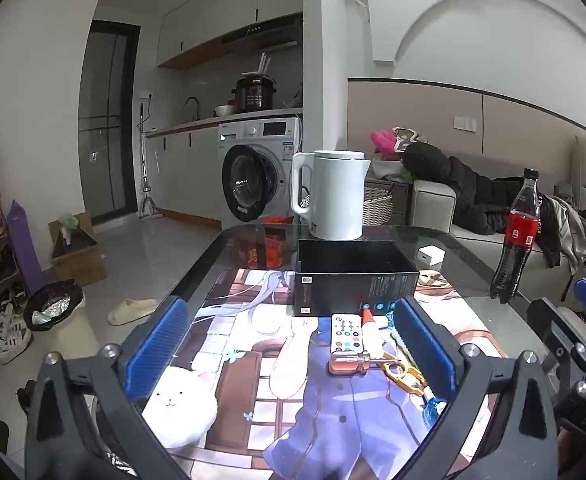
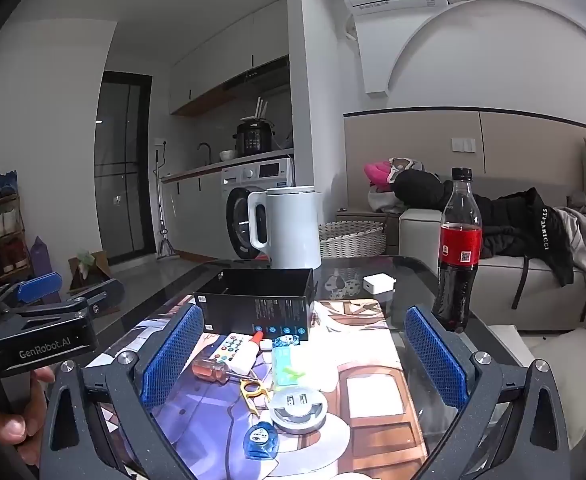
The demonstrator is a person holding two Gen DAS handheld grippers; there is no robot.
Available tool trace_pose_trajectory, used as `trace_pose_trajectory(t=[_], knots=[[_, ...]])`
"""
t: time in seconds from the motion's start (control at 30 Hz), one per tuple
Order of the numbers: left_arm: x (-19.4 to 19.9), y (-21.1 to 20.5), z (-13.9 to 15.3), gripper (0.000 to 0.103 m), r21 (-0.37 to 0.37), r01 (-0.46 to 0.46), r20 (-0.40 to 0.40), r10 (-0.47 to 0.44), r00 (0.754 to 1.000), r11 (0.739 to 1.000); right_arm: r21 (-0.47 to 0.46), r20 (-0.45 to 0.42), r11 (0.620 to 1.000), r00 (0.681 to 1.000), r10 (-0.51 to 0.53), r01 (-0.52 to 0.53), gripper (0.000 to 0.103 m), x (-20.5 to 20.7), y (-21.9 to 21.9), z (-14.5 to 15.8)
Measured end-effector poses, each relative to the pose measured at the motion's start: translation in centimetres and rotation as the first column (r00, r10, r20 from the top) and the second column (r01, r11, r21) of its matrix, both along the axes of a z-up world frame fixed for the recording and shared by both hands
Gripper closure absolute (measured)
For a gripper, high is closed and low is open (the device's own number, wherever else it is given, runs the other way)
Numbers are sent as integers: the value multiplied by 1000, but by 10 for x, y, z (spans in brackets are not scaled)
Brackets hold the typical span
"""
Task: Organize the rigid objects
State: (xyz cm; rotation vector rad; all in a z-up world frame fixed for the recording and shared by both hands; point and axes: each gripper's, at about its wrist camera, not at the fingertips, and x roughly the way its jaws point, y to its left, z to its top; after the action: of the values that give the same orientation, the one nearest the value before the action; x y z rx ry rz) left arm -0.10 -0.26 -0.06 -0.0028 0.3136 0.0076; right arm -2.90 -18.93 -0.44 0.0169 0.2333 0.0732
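Note:
An open black box (image 1: pixel 353 280) (image 2: pixel 259 306) stands on the printed mat. In front of it lie a white remote (image 1: pixel 347 332) (image 2: pixel 231 346), a white glue bottle (image 1: pixel 373 334) (image 2: pixel 249 354), an orange-handled screwdriver (image 1: pixel 349 362) (image 2: pixel 213 370), yellow scissors (image 1: pixel 407 378) (image 2: pixel 255 394), a round silver disc (image 2: pixel 299 410), a blue correction tape (image 2: pixel 261 440) and a green packet (image 2: pixel 287 364). My left gripper (image 1: pixel 293 344) is open and empty above the remote and screwdriver. My right gripper (image 2: pixel 305 356) is open and empty above the pile.
A white kettle (image 1: pixel 335 194) (image 2: pixel 287 226) stands behind the box. A cola bottle (image 1: pixel 519 236) (image 2: pixel 459 250) stands at the table's right edge. A white charger (image 1: pixel 431 257) (image 2: pixel 379 284) lies on the glass. A sofa lies to the right, the kitchen behind.

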Motion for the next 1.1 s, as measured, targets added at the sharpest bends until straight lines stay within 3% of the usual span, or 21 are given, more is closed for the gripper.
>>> trace_pose_trajectory(t=[0.03, 0.1, 0.13, 1.1], knots=[[-1, -2, 0, 0, 7, 0, 7, 0, 1000, 1000, 4, 6, 1000, 1000, 2, -2, 0, 0, 0, 0], [-8, 12, -2, 0, -59, -11, 25, 13, 1000, 998, 0, 11, 1000, 1000, 1, -1, 0, -1, 1, 0], [-5, 11, 0, 0, -55, -17, 0, 17, 1000, 998, -3, 12, 1000, 1000, 1, -1, 0, 0, 2, 1], [-2, 15, 1, 0, -69, -14, -5, 14, 1000, 997, -7, 1, 1000, 1000, 28, -28, 0, -1, 5, 3]])
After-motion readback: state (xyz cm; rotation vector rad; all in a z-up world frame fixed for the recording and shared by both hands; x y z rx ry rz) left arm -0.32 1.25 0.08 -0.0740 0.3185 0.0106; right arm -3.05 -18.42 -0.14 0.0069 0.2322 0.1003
